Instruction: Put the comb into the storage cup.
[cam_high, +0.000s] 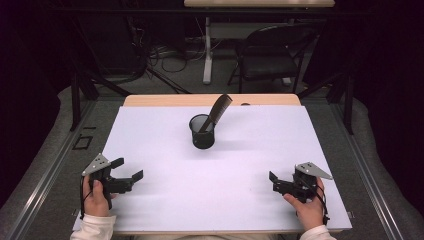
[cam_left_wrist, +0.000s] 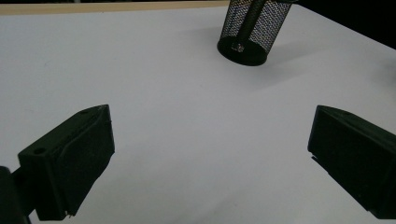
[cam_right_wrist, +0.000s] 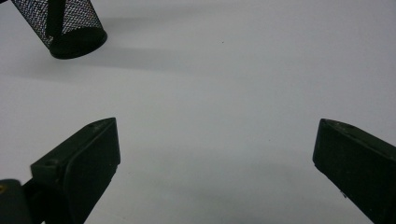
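Black wire-mesh cup (cam_high: 202, 132) holding a dark comb (cam_high: 217, 111) stands mid-table, well apart from the left gripper (cam_high: 129, 169) and right gripper (cam_high: 274, 182), both spread wide and empty.

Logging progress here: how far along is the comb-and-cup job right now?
Done, by the look of it: the comb stands tilted in the mesh cup, its upper end leaning over the rim. In hand: nothing; the left tool and right tool sit open near the table's front edge, well away from the cup. Left: seemingly nothing, unless the comb is meant to come out.
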